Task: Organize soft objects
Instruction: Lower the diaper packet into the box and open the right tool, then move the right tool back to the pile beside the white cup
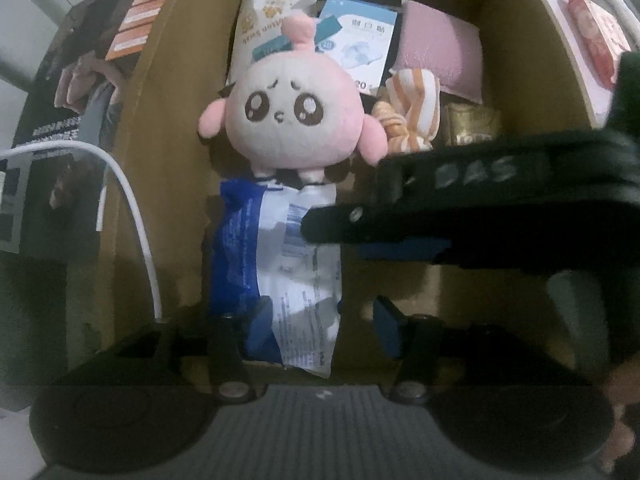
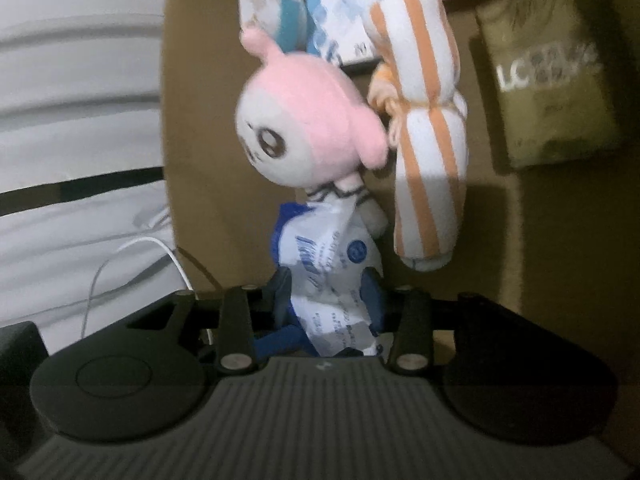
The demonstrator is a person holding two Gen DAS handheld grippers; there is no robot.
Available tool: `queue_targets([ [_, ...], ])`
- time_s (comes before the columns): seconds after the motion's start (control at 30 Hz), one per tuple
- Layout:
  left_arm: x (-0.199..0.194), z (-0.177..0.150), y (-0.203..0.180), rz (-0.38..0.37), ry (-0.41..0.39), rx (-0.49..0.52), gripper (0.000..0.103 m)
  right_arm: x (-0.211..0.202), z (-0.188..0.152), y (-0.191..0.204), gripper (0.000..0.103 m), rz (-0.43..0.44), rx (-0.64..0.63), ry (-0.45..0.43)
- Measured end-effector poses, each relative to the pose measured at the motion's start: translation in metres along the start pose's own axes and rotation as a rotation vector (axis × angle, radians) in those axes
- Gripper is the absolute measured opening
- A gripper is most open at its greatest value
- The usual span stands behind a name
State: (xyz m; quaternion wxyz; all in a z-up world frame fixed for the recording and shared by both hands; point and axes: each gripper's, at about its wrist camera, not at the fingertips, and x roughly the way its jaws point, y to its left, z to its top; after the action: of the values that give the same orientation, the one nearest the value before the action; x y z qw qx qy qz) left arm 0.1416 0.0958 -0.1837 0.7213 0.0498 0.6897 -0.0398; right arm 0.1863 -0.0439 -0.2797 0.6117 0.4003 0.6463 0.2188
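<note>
Two tongs over one open cardboard box (image 1: 168, 128). The left tongs (image 1: 324, 316) stand wide, blue-padded fingers (image 1: 386, 326) spread to either side of a blue-and-white crinkly packet (image 1: 280, 256), not pressing it as far as the left wrist view shows. The right tongs (image 2: 330, 294) are closed narrow on that same packet (image 2: 340, 280); it is bunched between the fingers (image 2: 280, 284) in the right wrist view. In the left wrist view the right tongs reach in from the right side, tip (image 1: 320, 226) at the packet's edge.

Pink plush toy (image 1: 292, 120), round head, big sad eyes, lies face up in the box, its feet touching the packet's far end. Just beside its right arm, an orange-and-white striped soft toy (image 1: 412, 104); the two touch in the right wrist view (image 2: 428, 148). Past the plush head: a white cotton-swab bag (image 1: 272, 20) and a light-blue box (image 1: 360, 40), overlapping. A pink cushion-like pad (image 1: 440, 48) leans in the far right corner. A small olive-gold packet (image 2: 548, 92) lies on the box floor, apart from the striped toy.

Outside the box: white cable (image 1: 132, 200) curving along the left wall, a dark printed carton (image 1: 60, 92) beyond it, a red packet (image 1: 596, 40) off to the right.
</note>
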Motion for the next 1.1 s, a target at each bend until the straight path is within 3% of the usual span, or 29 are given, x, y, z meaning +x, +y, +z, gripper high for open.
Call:
queue_targets([
  [0.13,-0.010,0.007,-0.003,0.023,-0.010,-0.014,0.066,-0.018,0.005,0.008,0.059,0.033,-0.008,-0.044],
  [0.33,-0.023,0.017,-0.010,0.061,-0.023,-0.022,0.072,-0.045,0.016,0.019,0.070,0.098,-0.035,-0.102],
  [0.93,-0.053,0.029,-0.052,0.129,-0.073,0.014,0.076,-0.143,0.058,-0.004,0.073,0.255,-0.012,-0.203],
  [1.1,-0.074,0.041,-0.087,0.082,-0.158,0.055,0.076,-0.185,0.055,-0.020,0.075,0.337,0.010,-0.240],
])
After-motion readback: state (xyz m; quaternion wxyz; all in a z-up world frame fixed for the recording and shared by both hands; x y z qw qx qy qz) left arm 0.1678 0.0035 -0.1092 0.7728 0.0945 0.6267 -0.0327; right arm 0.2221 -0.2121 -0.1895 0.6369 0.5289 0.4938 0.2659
